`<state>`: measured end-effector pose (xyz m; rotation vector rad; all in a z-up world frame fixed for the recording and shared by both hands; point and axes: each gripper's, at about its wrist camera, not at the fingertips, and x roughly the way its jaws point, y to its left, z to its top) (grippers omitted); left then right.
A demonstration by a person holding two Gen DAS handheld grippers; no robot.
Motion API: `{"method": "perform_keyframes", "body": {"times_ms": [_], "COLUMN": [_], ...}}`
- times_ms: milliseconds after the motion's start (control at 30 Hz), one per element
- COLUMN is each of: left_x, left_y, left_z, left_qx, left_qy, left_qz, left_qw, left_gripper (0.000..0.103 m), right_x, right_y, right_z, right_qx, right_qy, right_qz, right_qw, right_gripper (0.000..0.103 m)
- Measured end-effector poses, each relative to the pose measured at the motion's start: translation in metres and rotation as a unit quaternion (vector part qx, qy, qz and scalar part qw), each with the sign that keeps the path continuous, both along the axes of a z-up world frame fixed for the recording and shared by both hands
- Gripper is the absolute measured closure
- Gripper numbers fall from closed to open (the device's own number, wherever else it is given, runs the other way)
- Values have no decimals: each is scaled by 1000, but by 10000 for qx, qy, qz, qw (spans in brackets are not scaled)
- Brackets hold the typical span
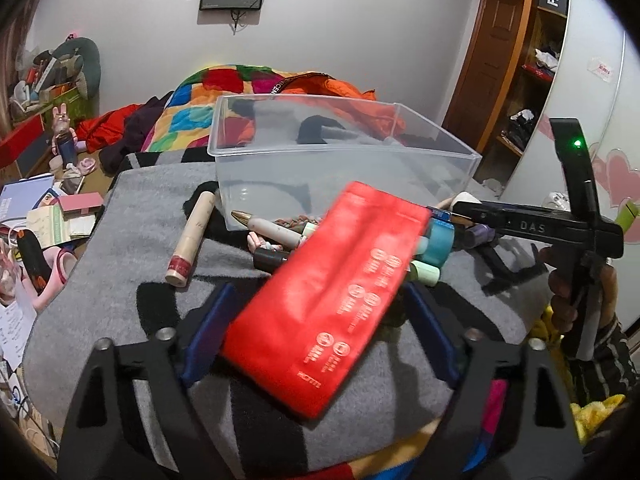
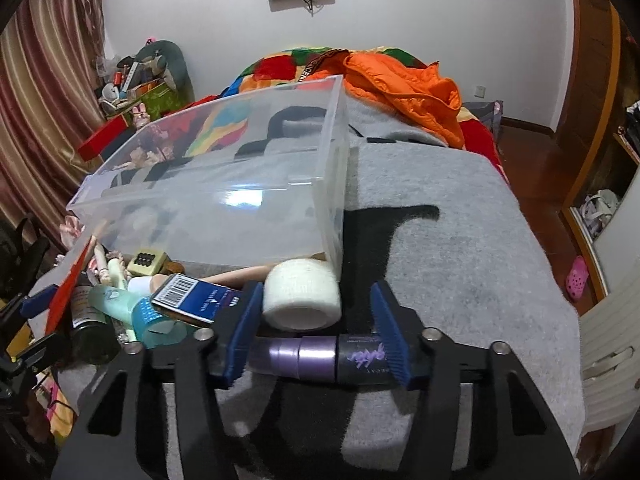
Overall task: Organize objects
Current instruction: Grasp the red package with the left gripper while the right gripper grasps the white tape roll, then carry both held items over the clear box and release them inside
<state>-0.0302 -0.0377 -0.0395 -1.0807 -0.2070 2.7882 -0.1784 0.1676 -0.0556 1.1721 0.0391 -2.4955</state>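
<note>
A red flat pouch (image 1: 320, 300) lies slanted on the grey blanket between the blue pads of my left gripper (image 1: 320, 320), and both pads touch its edges. Behind it is a heap of tubes, a teal tape roll (image 1: 438, 240) and a beige tube (image 1: 192, 240) in front of the clear plastic bin (image 1: 344, 168). My right gripper (image 2: 316, 332) stands open around a white tape roll (image 2: 302, 296), with a gap on the roll's right side. A purple and black tube (image 2: 320, 358) lies crosswise under its fingers. The bin (image 2: 224, 188) is just behind the roll.
Left of the roll lie a blue barcoded box (image 2: 192, 300), a teal bottle (image 2: 136, 312) and a dark jar (image 2: 90, 332). An orange jacket (image 2: 404, 88) and a patchwork quilt (image 1: 192, 112) cover the bed behind. A floor pile of papers (image 1: 44, 216) sits at the left.
</note>
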Motion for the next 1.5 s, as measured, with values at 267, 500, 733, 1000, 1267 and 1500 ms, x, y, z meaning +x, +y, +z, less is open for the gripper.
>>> {"method": "perform_keyframes", "body": {"times_ms": [267,500,733,1000,1267,1500], "left_x": [15,24,29,23,5,-16], "left_y": [-2,-7,-11,-15,-10,-6], "left_z": [-2,5,22,48,74,90], "left_qx": [-336,-284,-271,-200,-267,-246], "left_qy": [-68,50,290,635,952,1093], "left_qz": [190,401,579,700,628,574], "left_qw": [9992,9988,9975,9953,9931,9920], "left_gripper": [43,45,45,45,45,45], "right_x": [6,19,33,44,45,30], "right_y": [-2,7,14,15,11,2], "right_z": [3,15,36,59,79,92], "right_qx": [-67,-148,-240,-356,-440,-505], "right_qy": [50,211,516,824,1051,1159], "right_qz": [54,-95,-150,-74,29,107], "right_qw": [10000,9996,9983,9959,9935,9919], "right_gripper": [68,68,68,68,68,68]}}
